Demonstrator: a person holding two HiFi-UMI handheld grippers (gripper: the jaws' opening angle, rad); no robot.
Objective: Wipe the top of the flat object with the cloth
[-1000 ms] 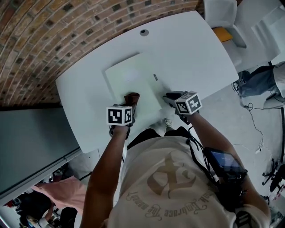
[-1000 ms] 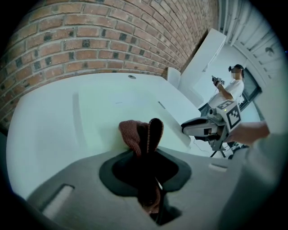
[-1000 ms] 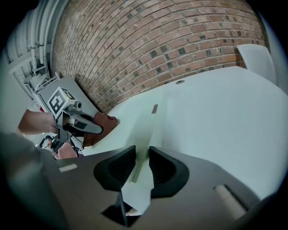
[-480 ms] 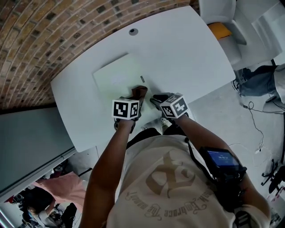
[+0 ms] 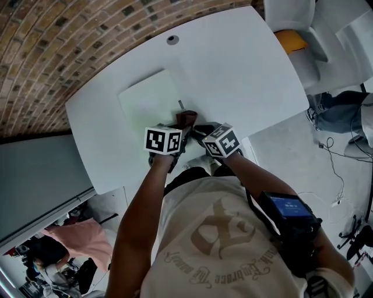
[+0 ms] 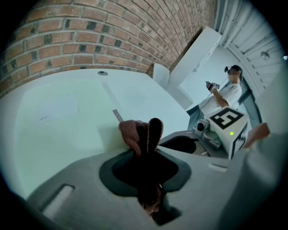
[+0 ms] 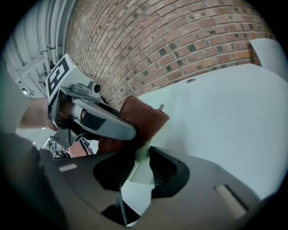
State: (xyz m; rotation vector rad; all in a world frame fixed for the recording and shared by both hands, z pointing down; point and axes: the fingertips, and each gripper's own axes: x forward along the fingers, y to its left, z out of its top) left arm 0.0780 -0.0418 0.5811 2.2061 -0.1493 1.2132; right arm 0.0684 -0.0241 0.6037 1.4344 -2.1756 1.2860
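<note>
A pale green flat object (image 5: 150, 98) lies on the white table (image 5: 245, 70). My left gripper (image 5: 182, 129) is shut on a brown cloth (image 5: 186, 119), and the cloth rests at the flat object's near right corner. In the left gripper view the cloth (image 6: 140, 134) sticks up from between the jaws, over the flat object (image 6: 58, 121). My right gripper (image 5: 198, 129) sits right beside the left one. Its jaws are closed on the flat object's thin near edge (image 7: 140, 155), with the cloth (image 7: 141, 117) and the left gripper (image 7: 96, 117) just ahead of them.
A round grommet (image 5: 172, 39) is set in the table's far side. White chairs (image 5: 291, 17) and an orange thing (image 5: 289, 41) stand at the back right. A seated person's legs (image 5: 341, 113) and cables lie to the right. Behind the table is a brick wall (image 5: 58, 41).
The cloth has slid along the flat object's near part toward its right corner. The right gripper has closed in to the left, next to the left gripper.
</note>
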